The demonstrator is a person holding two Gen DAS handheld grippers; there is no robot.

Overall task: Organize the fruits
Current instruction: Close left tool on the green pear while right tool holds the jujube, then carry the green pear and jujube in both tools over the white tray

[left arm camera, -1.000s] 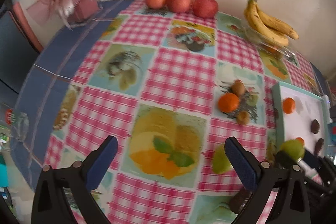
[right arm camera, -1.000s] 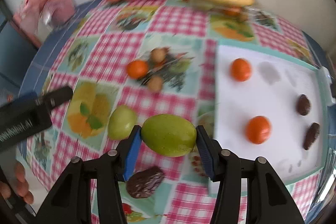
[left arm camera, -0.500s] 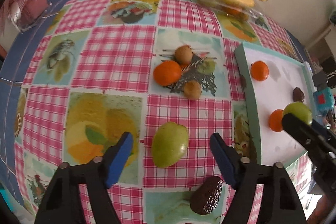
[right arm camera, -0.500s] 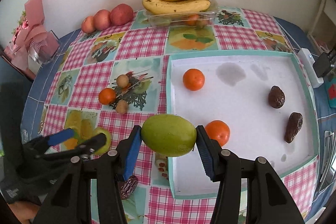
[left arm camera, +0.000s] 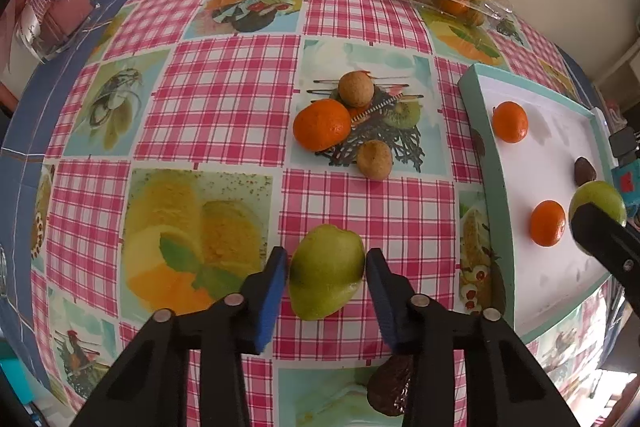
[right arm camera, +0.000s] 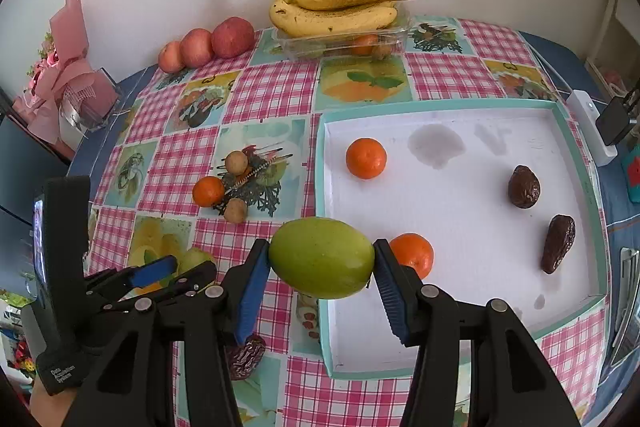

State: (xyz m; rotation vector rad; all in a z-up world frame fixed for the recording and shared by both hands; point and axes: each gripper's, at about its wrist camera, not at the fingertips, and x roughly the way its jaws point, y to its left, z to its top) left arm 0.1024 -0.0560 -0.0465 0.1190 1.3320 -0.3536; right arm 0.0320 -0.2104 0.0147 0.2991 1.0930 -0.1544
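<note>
While clamped: 2 green fruits (left arm camera: 326,271)

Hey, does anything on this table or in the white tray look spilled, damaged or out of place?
Yes: the white tray has grey damp-looking stains on its floor, near the upper orange. A date lies alone on the tablecloth outside the tray. No damage visible.

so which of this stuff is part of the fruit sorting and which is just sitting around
In the job:
- green fruit in right claw
- green fruit between left claw pads, which have just been closing
- white tray
- mandarin
- loose date

Lying about:
- bananas
- red apples
- pink bouquet
</note>
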